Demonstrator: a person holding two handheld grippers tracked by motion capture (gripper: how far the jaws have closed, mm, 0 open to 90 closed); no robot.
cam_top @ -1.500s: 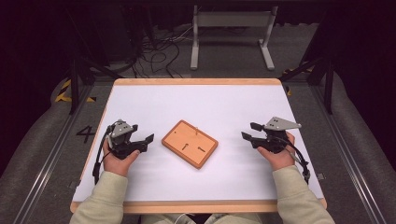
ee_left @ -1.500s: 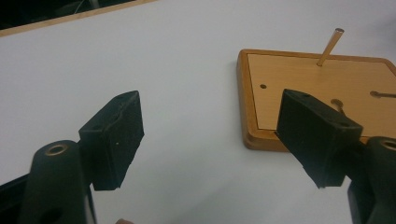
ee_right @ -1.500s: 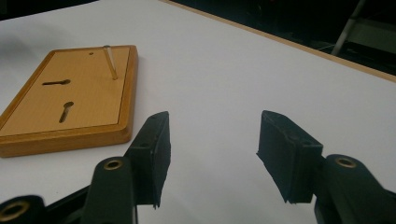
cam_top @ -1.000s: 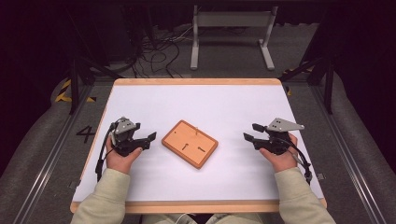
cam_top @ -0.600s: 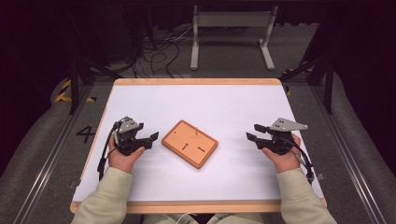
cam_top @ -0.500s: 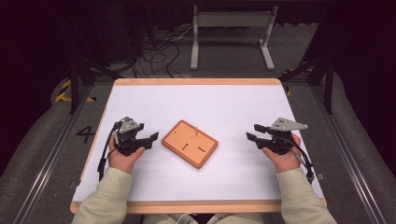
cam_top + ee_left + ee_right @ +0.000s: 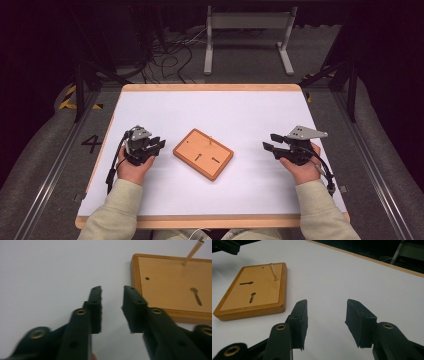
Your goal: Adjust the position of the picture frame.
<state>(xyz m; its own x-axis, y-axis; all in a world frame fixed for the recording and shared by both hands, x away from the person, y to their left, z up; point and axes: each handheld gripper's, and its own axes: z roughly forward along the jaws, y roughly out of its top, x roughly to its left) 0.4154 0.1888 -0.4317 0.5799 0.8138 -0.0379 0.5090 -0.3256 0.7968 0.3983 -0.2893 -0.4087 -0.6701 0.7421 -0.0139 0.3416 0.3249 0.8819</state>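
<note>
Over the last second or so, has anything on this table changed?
Only a little: the left claw has just been closing its jaws, with nothing between them, a gap remaining. The right claw stays open and in place. The wooden board with its upright pin has not moved.

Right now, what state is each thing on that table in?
Wooden board: flat on the table, untouched, between both grippers.
Thin peg: upright, tilted, in the board.
Left gripper: jaws have just been closing, a gap left, nothing between them.
Right gripper: open, empty.
Table: white top.
</note>
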